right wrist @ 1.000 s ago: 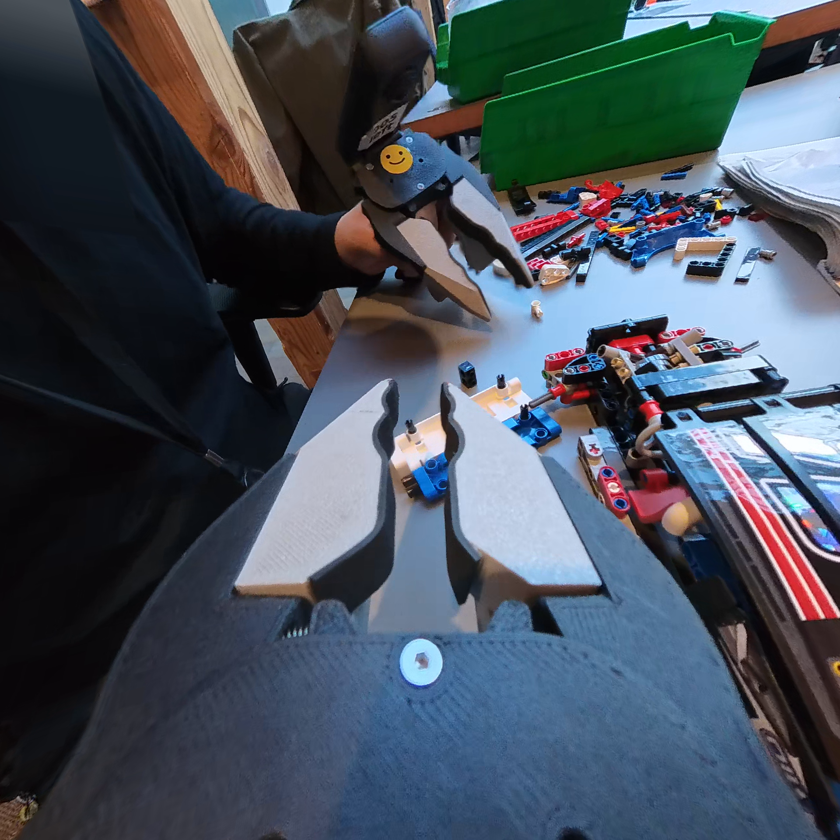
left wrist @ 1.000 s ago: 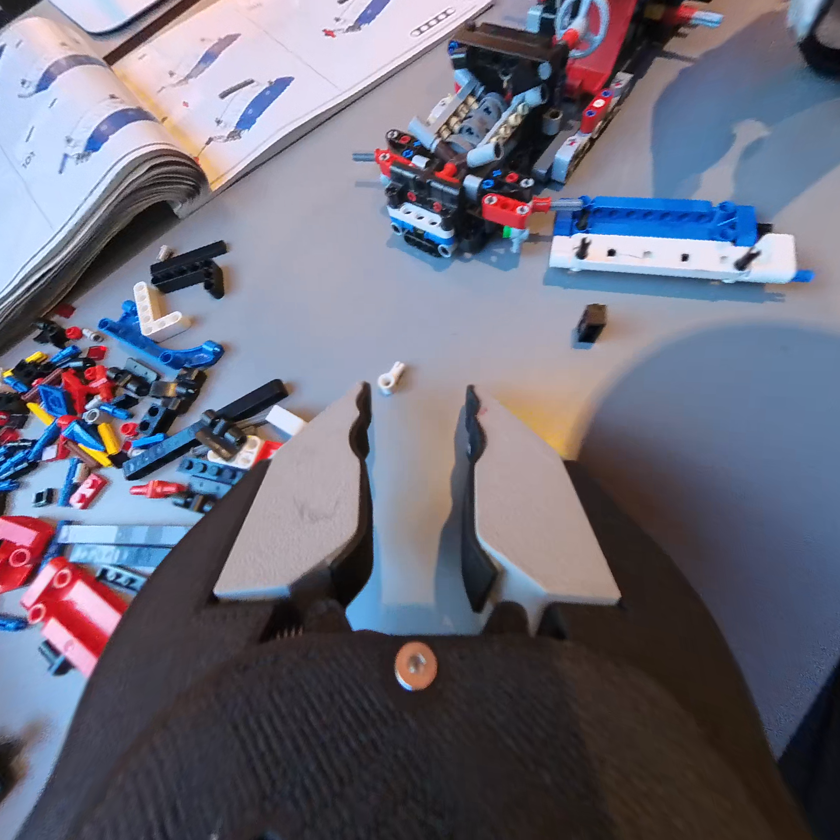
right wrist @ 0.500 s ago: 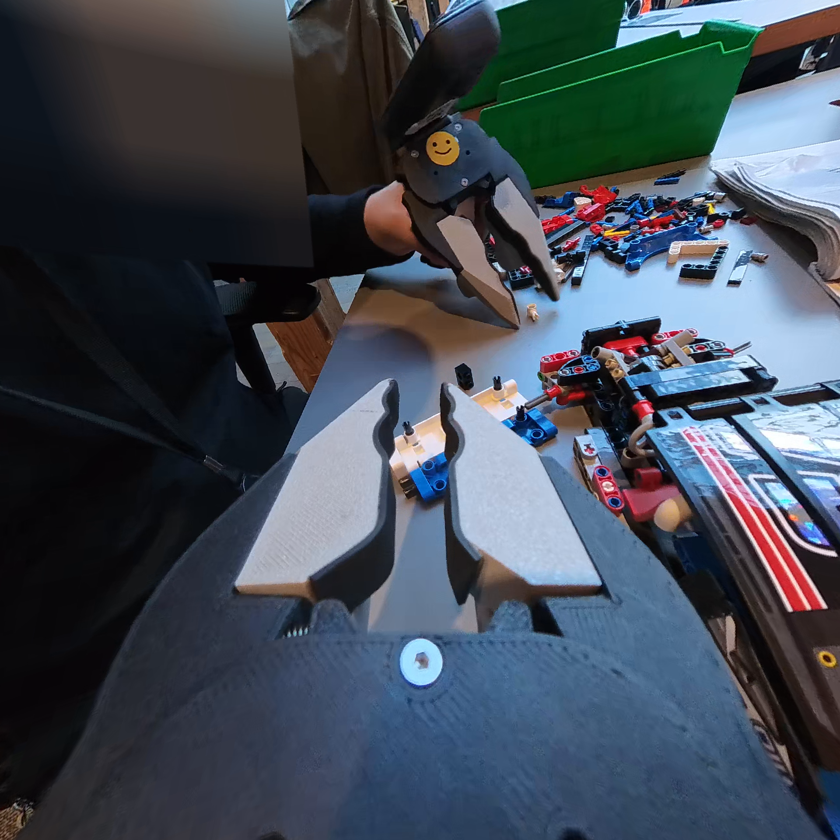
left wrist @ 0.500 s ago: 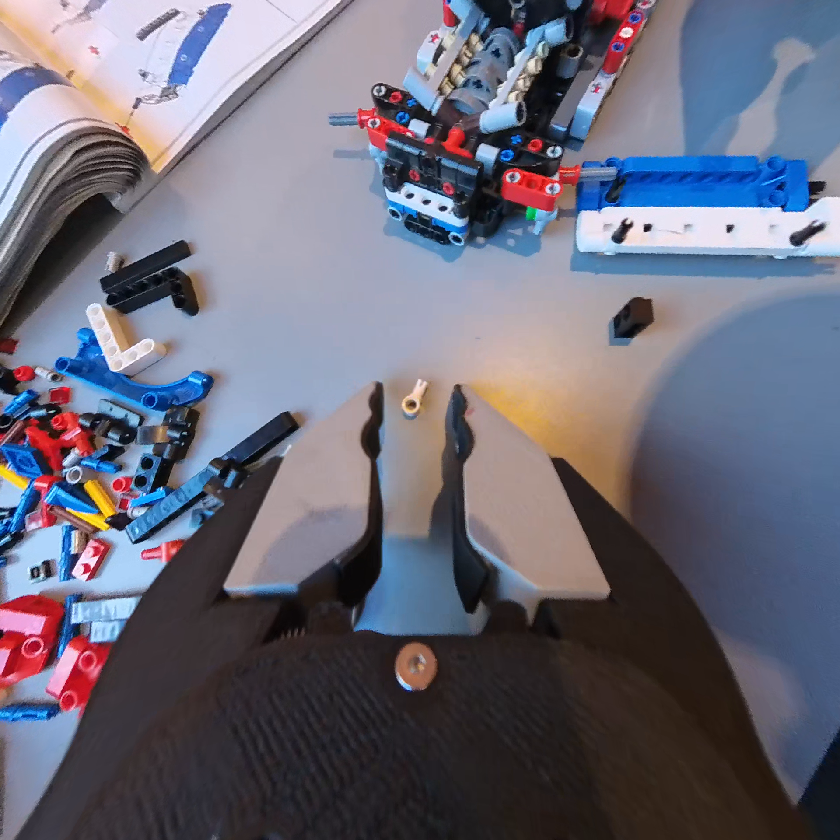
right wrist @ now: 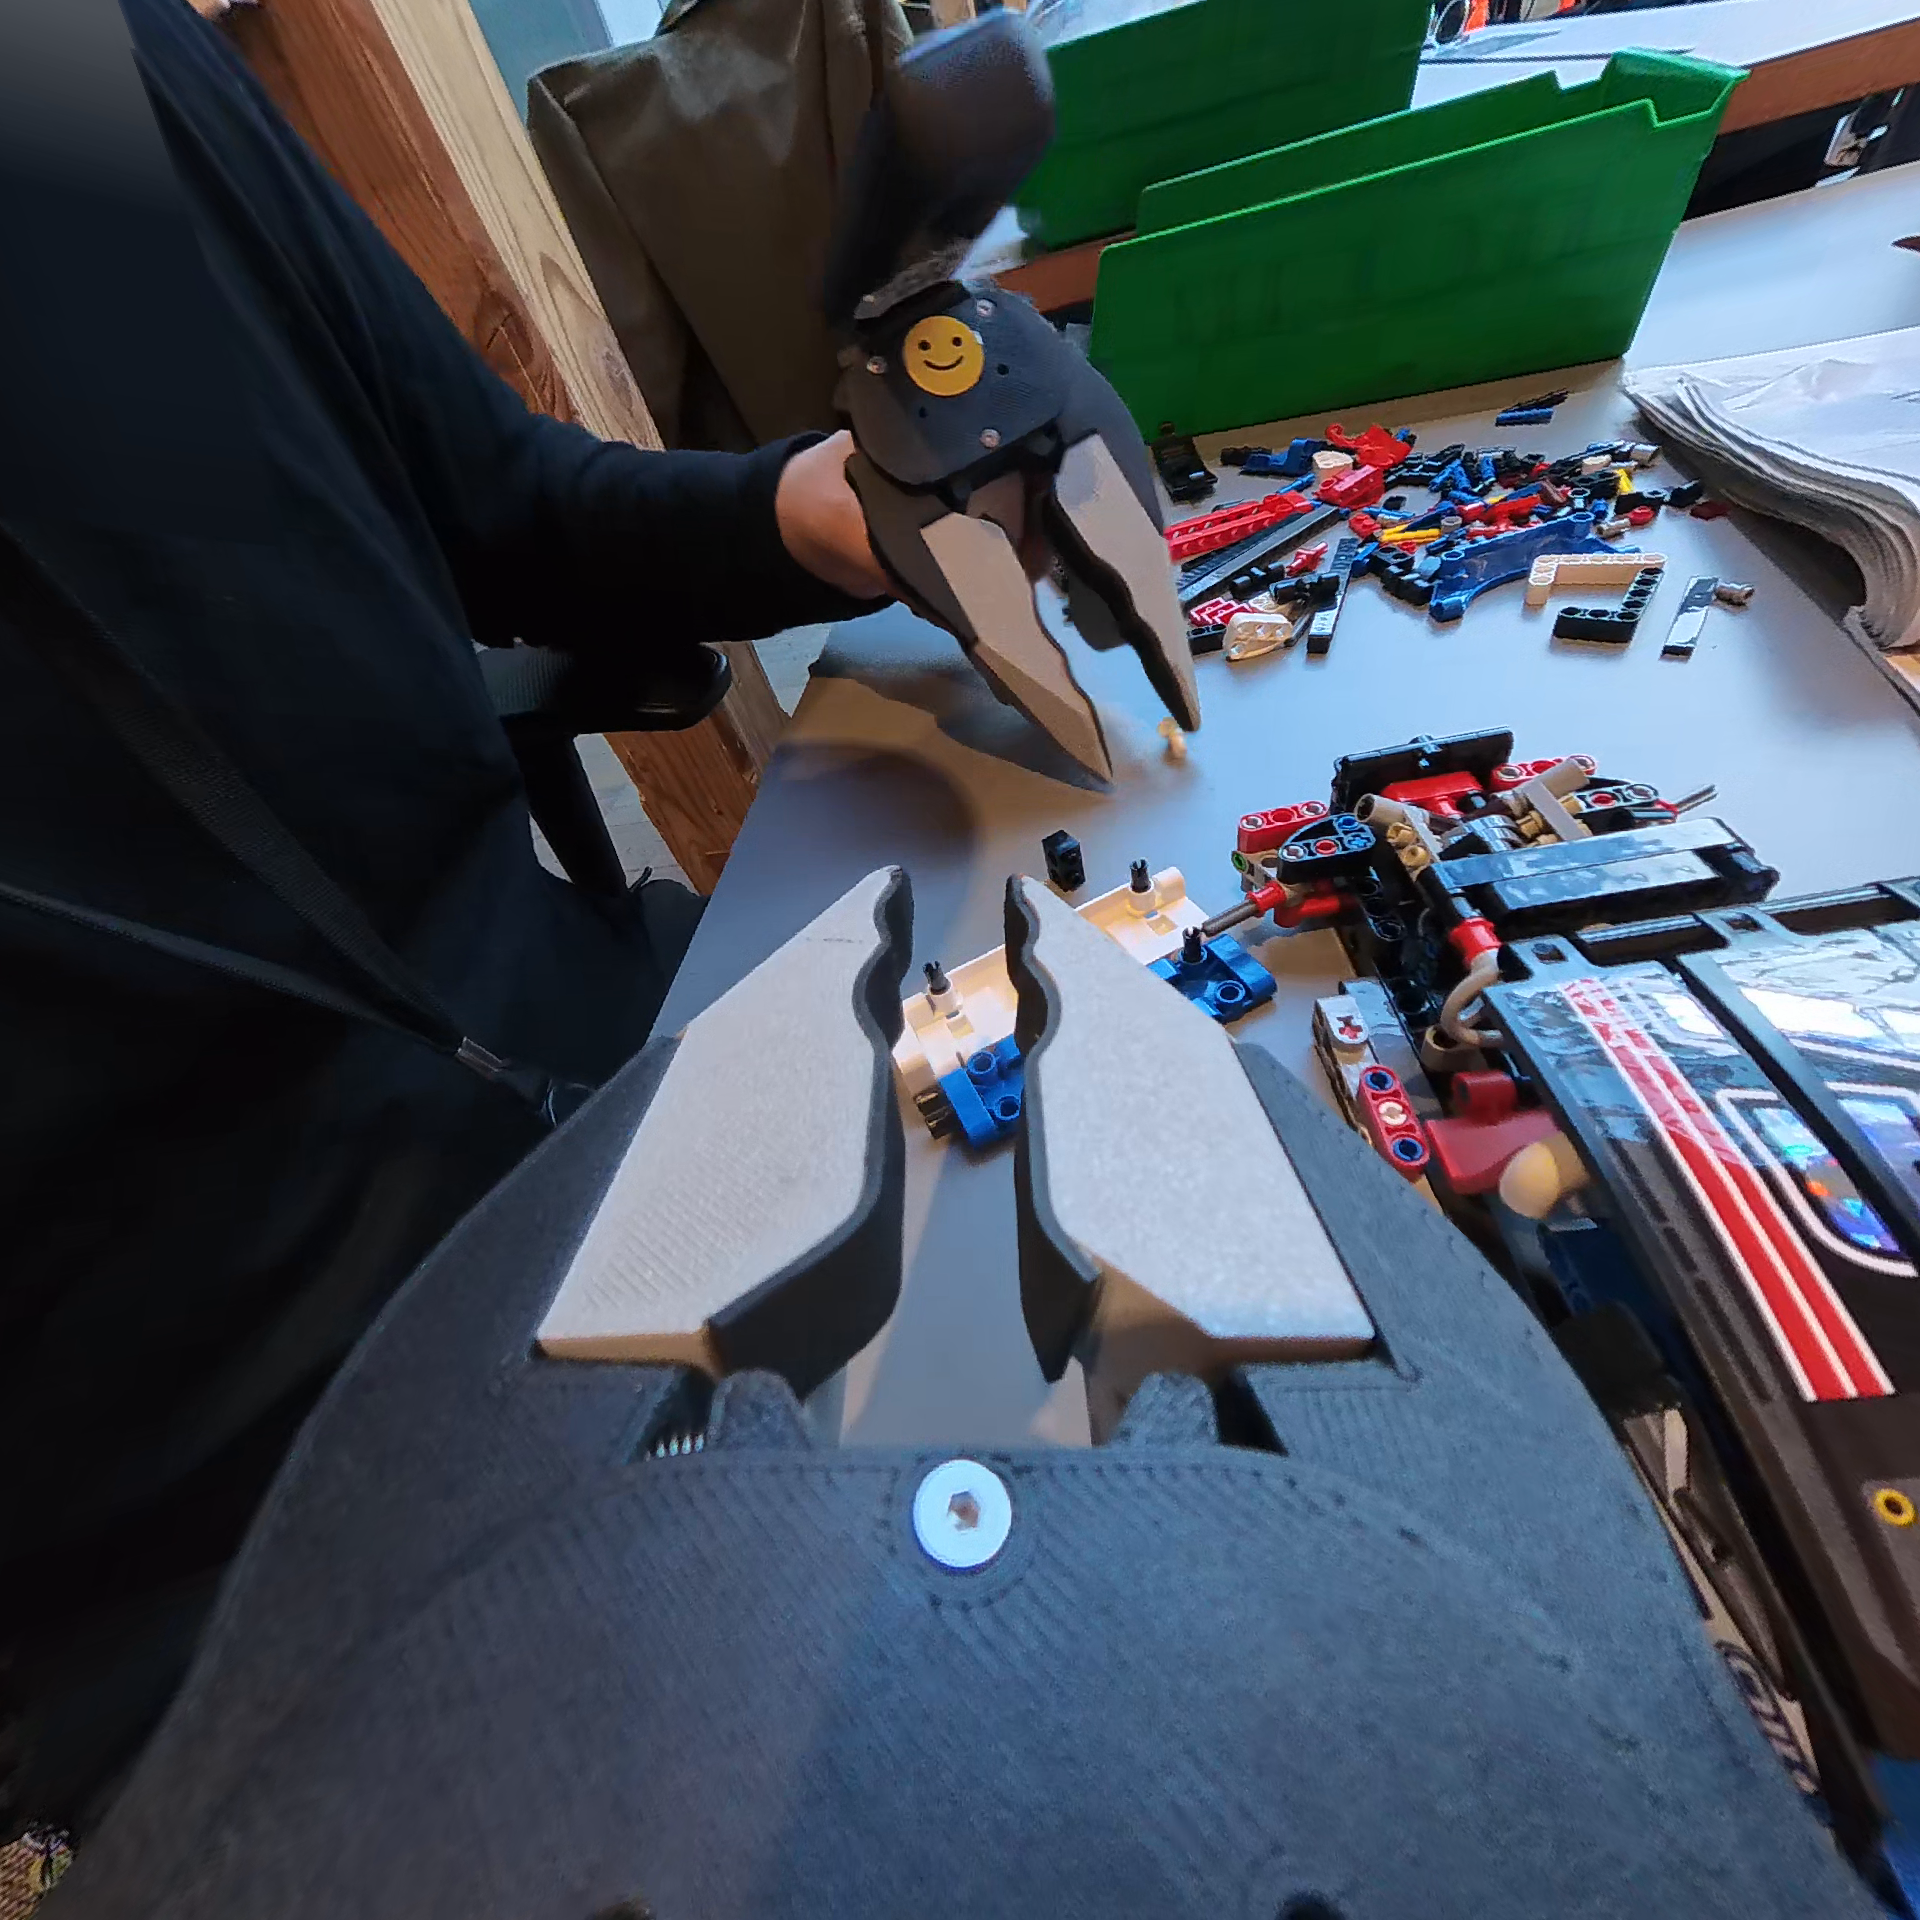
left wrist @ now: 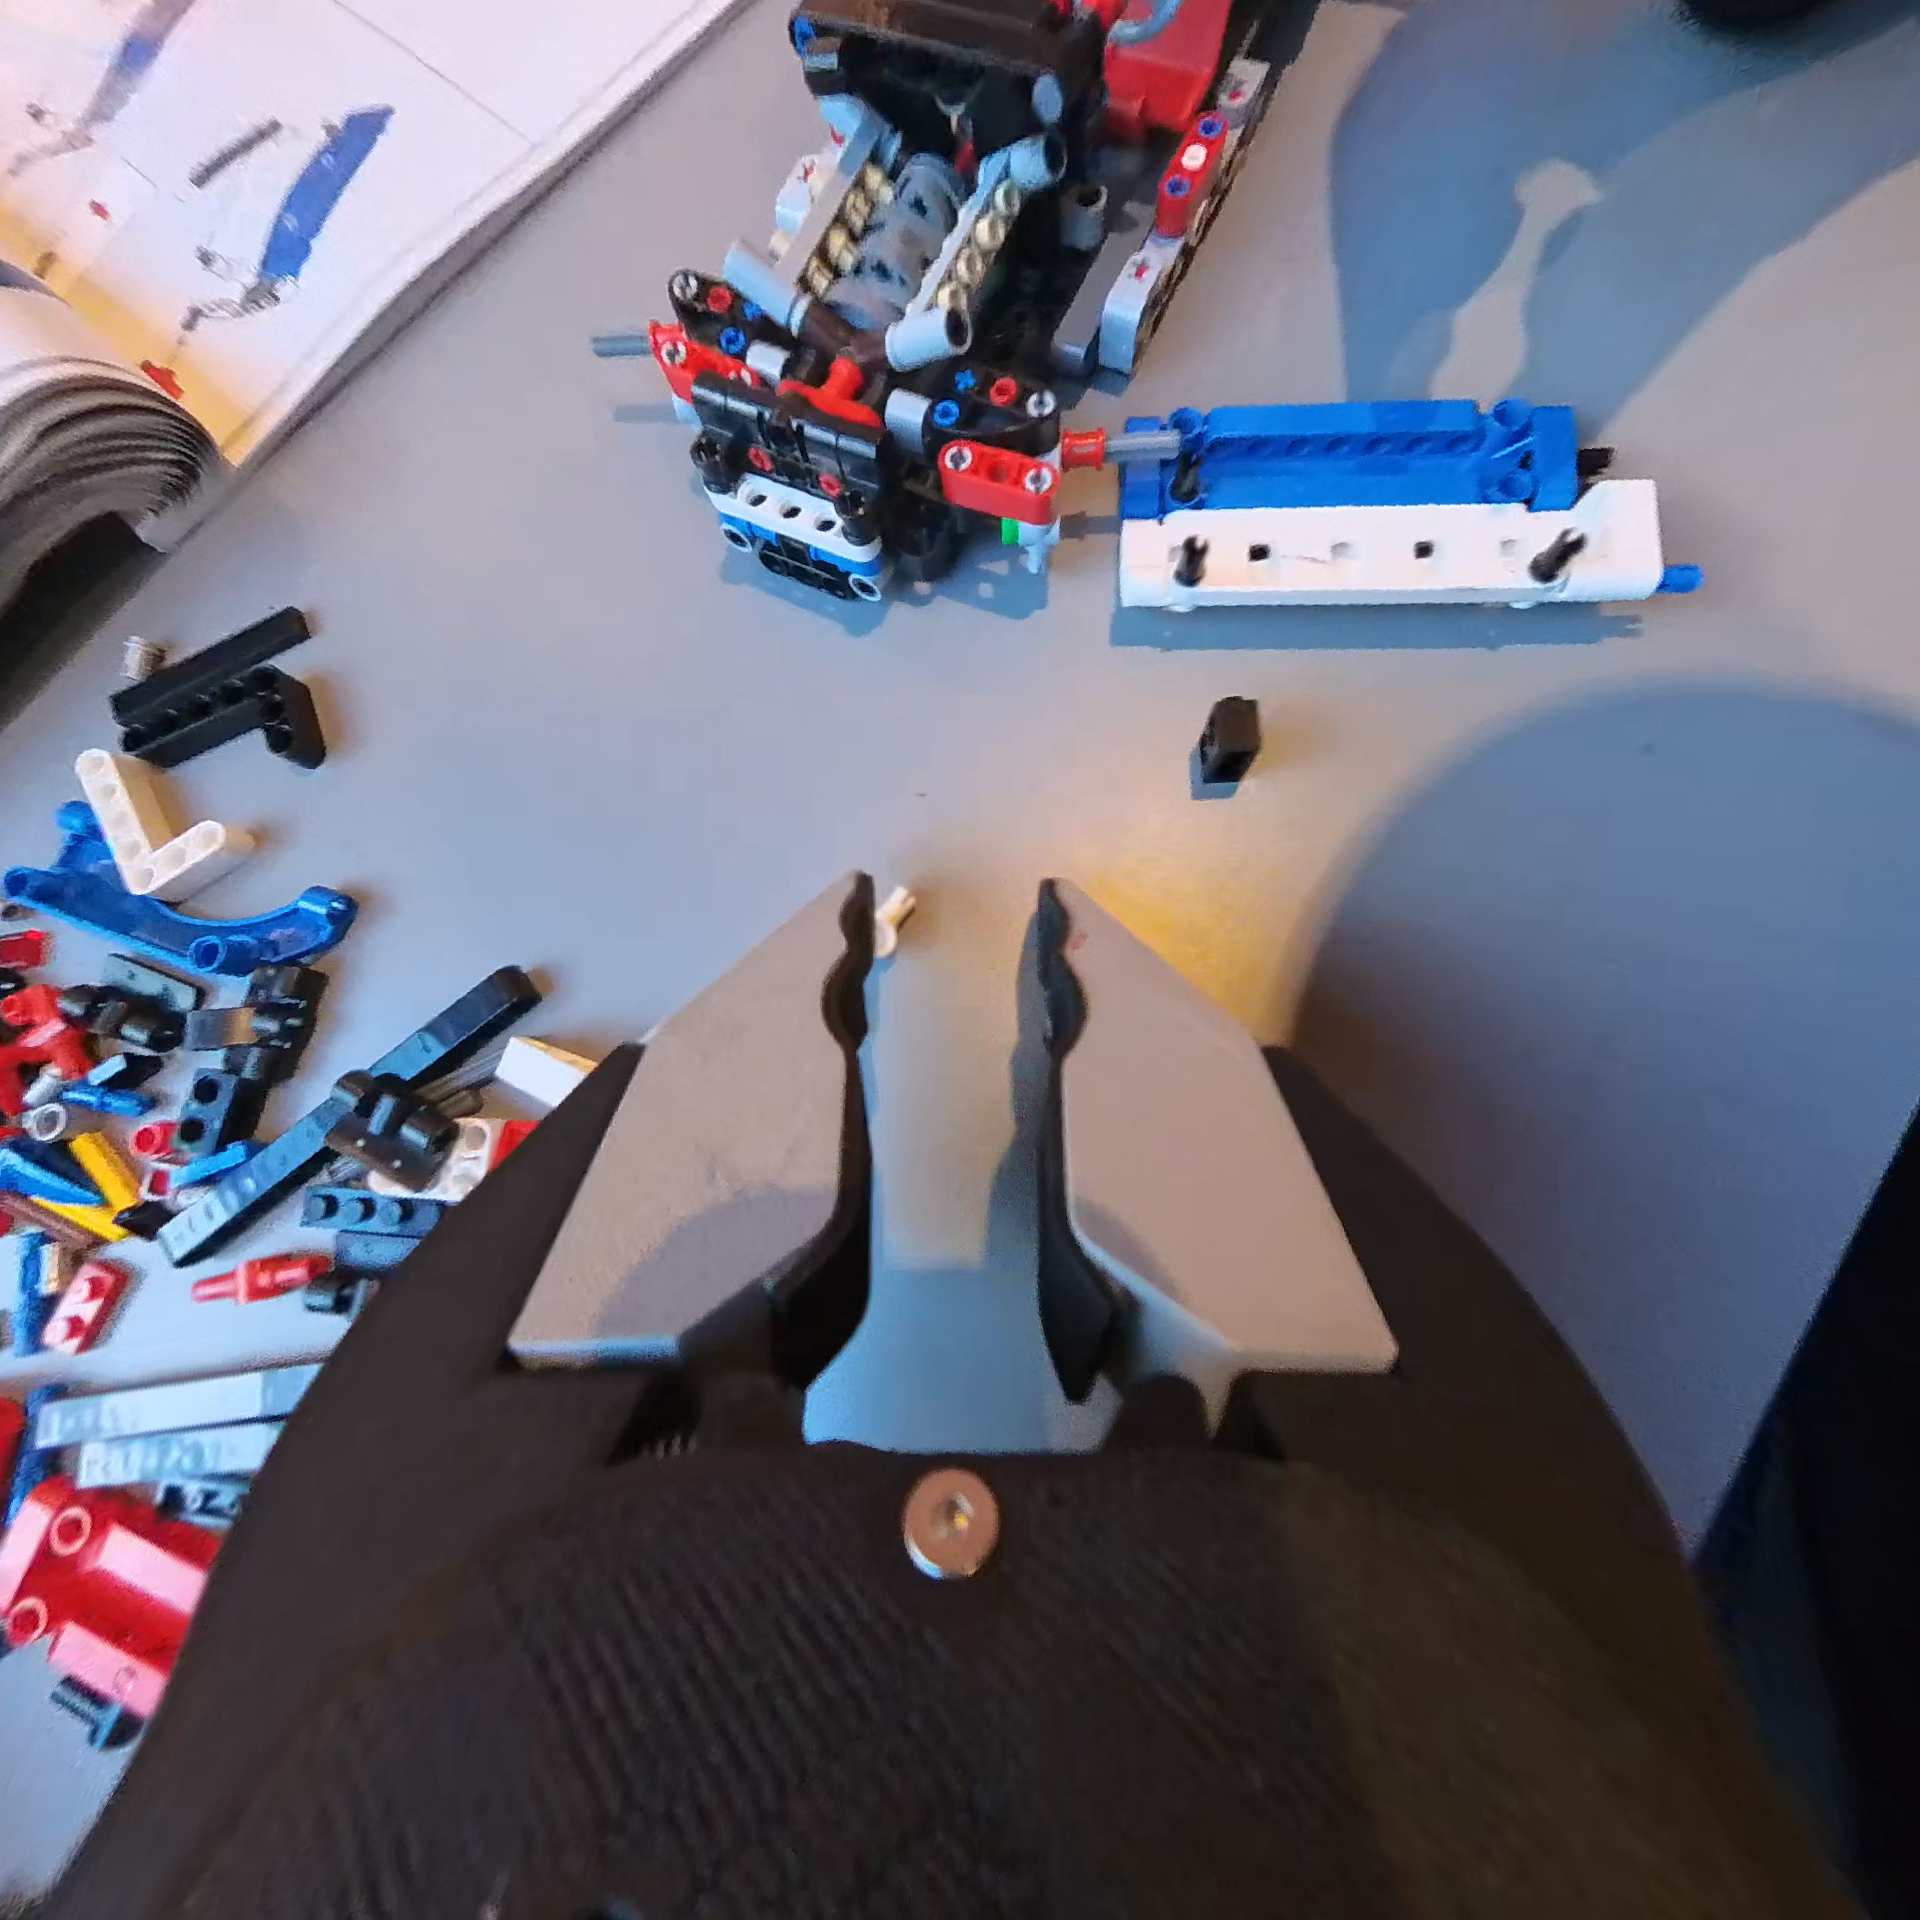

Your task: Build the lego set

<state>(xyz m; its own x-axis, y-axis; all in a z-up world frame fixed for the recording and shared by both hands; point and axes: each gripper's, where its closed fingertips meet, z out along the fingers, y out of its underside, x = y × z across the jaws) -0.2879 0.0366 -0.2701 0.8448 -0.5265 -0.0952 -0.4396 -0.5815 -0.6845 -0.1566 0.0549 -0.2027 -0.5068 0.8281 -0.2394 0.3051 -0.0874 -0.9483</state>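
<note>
- On the grey table point(left wrist: 644, 727), just ahead of the left gripper point(left wrist: 951, 894), lies a small white pin point(left wrist: 894, 920), touching or nearly touching its left finger point(left wrist: 769, 1049); the blur leaves that unclear.
- Its jaws stand partly open and hold nothing.
- The right gripper point(right wrist: 956, 899) hovers above the white-and-blue panel point(right wrist: 966, 1039), jaws narrowly apart, empty.
- The car point(left wrist: 914, 343) sits far centre, loose parts point(left wrist: 208, 1091) at left.
- Step in hand, I judge: picking up the pin.
- Next: shift slightly left to centre the pin, then close.
</note>
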